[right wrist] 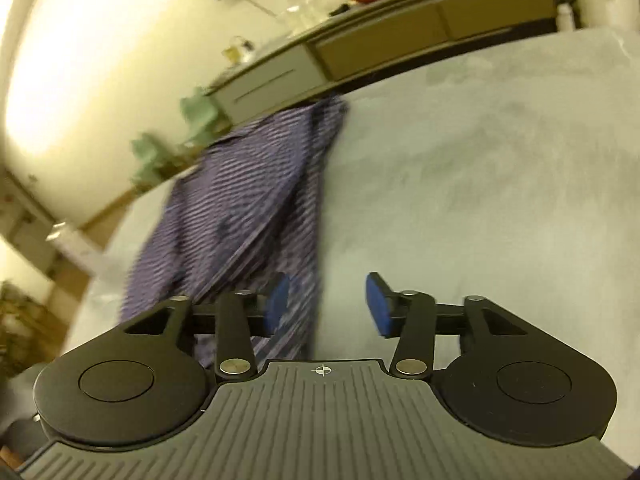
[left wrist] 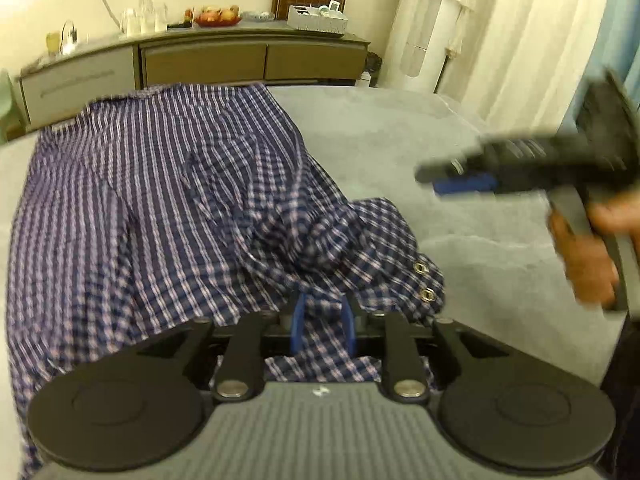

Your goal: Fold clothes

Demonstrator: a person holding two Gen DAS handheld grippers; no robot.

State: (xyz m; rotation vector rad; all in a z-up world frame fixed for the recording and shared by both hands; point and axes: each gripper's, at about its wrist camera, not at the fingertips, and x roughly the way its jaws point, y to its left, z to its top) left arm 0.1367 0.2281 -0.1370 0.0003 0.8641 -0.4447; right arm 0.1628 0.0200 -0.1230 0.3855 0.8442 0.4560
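Note:
A blue and white checked shirt (left wrist: pixel 160 200) lies spread on the grey bed (left wrist: pixel 400 132). My left gripper (left wrist: pixel 323 320) is shut on a bunched part of the shirt near the cuff with two metal snaps (left wrist: pixel 424 280), and cloth drapes over the blue pads. My right gripper (right wrist: pixel 327 305) is open and empty, held above the grey bed (right wrist: pixel 480 180) with the shirt (right wrist: pixel 240 208) to its left. In the left wrist view the right gripper (left wrist: pixel 452 178) appears blurred at the right, held in a hand, apart from the shirt.
A long sideboard (left wrist: pixel 200 60) stands beyond the bed with glasses, a fruit bowl (left wrist: pixel 218 18) and a white box. White curtains (left wrist: pixel 500 32) hang at the right. Green chairs (right wrist: pixel 168 148) stand by the bed's far corner.

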